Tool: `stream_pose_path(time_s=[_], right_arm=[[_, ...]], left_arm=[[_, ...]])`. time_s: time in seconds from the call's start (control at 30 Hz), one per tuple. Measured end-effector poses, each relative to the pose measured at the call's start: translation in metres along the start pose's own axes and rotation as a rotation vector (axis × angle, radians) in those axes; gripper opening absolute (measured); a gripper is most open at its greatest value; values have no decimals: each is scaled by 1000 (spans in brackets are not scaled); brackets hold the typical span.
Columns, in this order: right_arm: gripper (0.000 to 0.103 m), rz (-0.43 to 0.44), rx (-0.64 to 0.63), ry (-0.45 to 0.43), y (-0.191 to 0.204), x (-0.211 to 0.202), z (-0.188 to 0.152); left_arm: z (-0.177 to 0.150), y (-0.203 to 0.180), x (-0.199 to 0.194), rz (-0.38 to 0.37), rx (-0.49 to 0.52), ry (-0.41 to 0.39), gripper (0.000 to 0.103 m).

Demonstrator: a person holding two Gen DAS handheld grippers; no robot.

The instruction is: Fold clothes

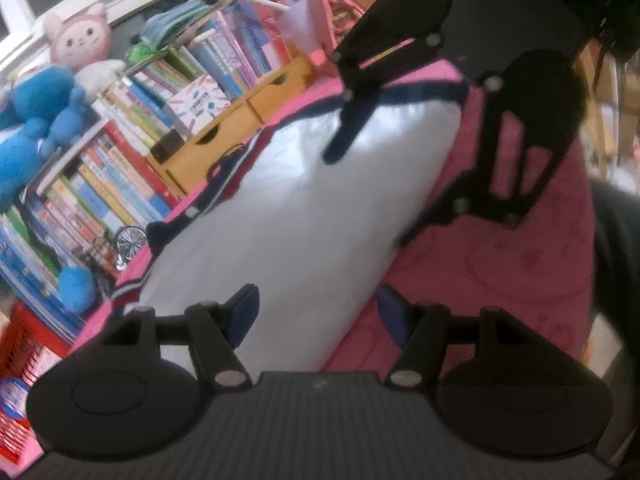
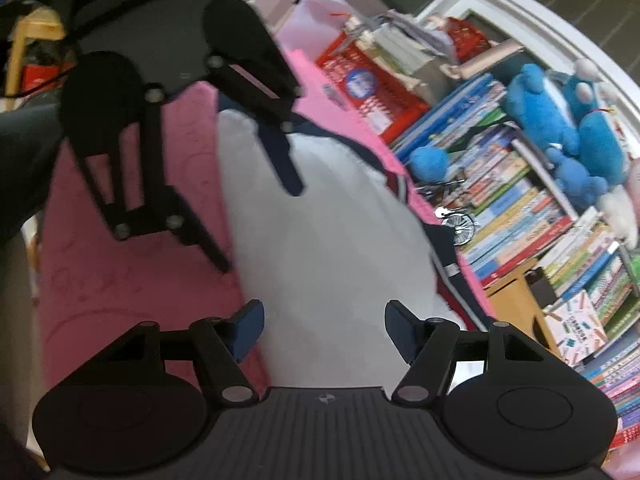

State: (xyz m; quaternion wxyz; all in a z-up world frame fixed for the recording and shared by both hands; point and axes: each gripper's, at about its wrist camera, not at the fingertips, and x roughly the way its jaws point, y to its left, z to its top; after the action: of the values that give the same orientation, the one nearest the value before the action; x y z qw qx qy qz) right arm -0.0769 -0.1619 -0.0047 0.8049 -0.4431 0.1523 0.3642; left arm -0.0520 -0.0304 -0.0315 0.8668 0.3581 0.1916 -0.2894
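A white garment [image 1: 288, 208] with navy and red striped trim lies spread on a pink cloth-covered table [image 1: 520, 260]. My left gripper [image 1: 318, 316] hovers over the garment's near edge, blue pads apart, nothing pinched between them. In the right wrist view the same white garment [image 2: 320, 240] runs under my right gripper [image 2: 324, 328], whose pads also stand apart with only cloth below. Each gripper shows in the other's view, facing it across the garment: the right gripper [image 1: 368, 200] and the left gripper [image 2: 260, 228], both with their fingers spread over the cloth.
Rows of books [image 1: 120, 160] line the table's far side, with a wooden drawer box [image 1: 224, 136], blue plush toys [image 2: 560, 120], a small bicycle model [image 2: 460, 224] and a red basket [image 2: 372, 92]. The pink tabletop [image 2: 120, 280] borders the garment on the other side.
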Motion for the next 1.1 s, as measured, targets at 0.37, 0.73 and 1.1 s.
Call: stream_pose_path(time_s=[0.37,0.73,1.1], right_arm=[[62,-106,-29,-6,18,18,3],[29,-106,-26,-46,14,10,6],[13,-160,-255,5,37,42,0]], left_arm=[[10,-1,6,-48,33,-5,60],[7,-8,26,48,151,-7,10],[-5,6,27,-30,96,44,5]])
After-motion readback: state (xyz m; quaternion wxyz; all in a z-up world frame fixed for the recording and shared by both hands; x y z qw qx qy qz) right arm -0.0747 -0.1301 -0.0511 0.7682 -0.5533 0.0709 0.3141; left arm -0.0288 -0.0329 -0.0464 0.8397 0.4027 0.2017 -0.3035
